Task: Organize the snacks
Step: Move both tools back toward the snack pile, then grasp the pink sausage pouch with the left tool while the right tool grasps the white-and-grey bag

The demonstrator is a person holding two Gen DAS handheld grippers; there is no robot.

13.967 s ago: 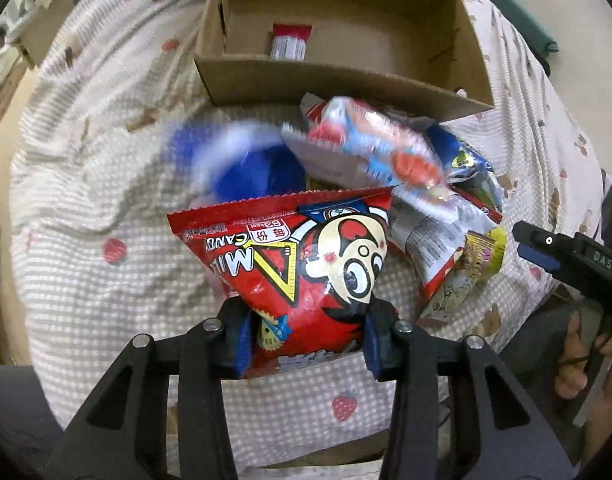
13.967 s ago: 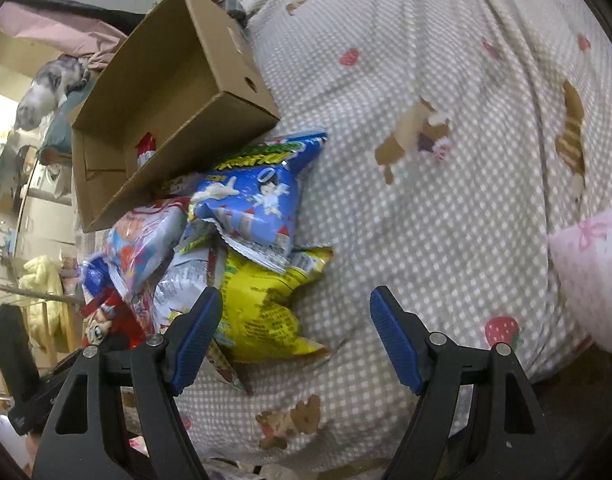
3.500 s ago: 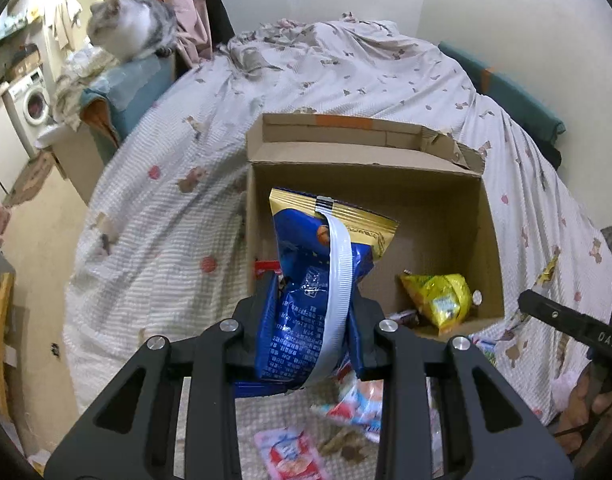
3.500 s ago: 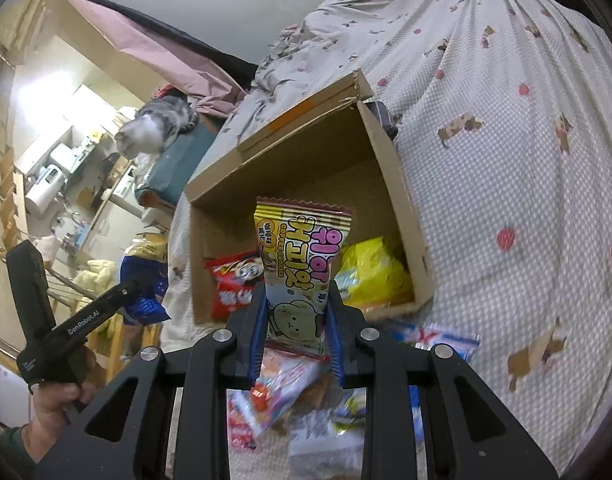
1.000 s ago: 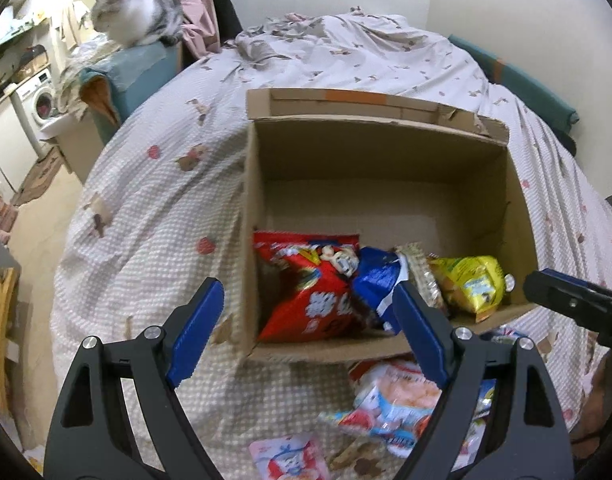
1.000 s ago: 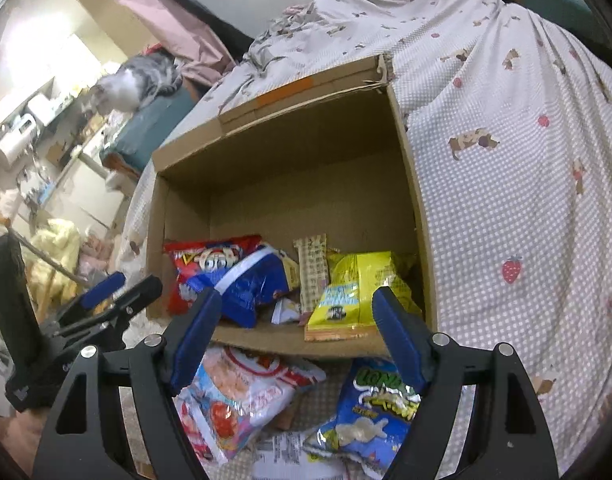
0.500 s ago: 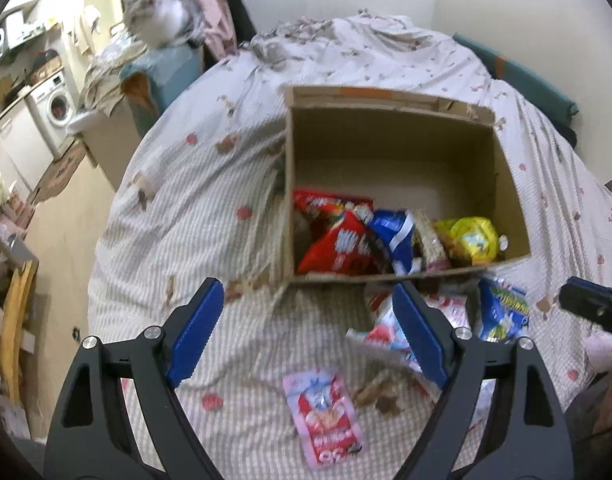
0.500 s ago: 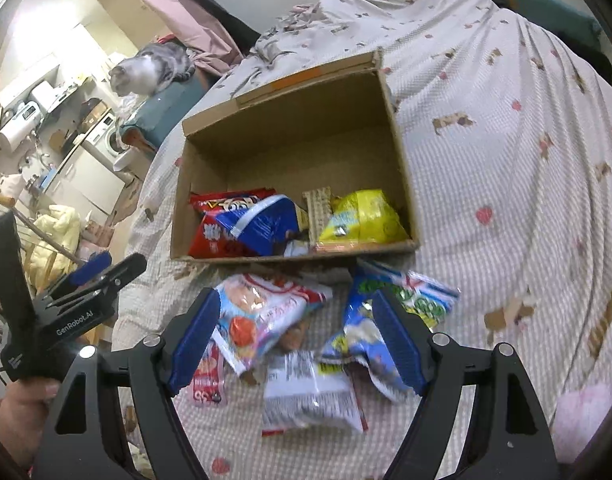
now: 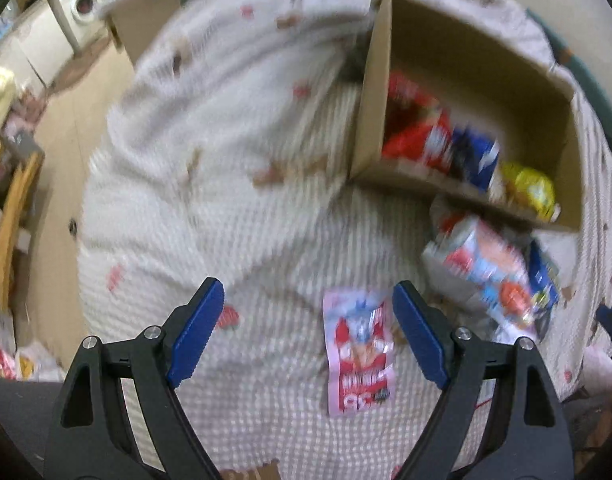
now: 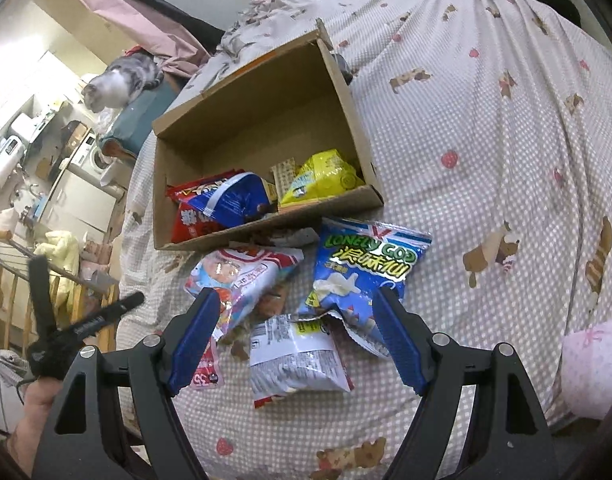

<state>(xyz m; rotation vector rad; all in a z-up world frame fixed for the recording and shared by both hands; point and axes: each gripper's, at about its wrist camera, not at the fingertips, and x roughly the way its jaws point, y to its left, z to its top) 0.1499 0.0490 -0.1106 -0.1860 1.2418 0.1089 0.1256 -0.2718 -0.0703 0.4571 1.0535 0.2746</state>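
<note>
An open cardboard box (image 10: pixel 347 92) (image 9: pixel 371 92) lies on the bed and holds red, blue and yellow snack bags. In front of it lie loose snacks. My left gripper (image 9: pixel 307 334) is open and empty above the bedspread, with a pink packet (image 9: pixel 357 354) just inside its right finger; that view is blurred. My right gripper (image 10: pixel 294 340) is open and empty over a grey-white bag (image 10: pixel 296 358). A blue Lonely God bag (image 10: pixel 359 272) lies beside it, and a white-pink bag (image 10: pixel 242 280) to the left. The left gripper (image 10: pixel 86 320) shows at the left edge of the right wrist view.
The dotted bedspread (image 10: pixel 485 160) covers the bed, whose edge drops off at the left. A cat (image 10: pixel 118 80) sits on a blue-covered piece beyond the bed. A pink pillow (image 10: pixel 589 364) lies at the right. A washing machine (image 9: pixel 84 4) stands far left.
My left gripper swung down and to the left, so the box slid to the upper right and the pink packet came near its fingers. My right gripper drew back over the loose bags.
</note>
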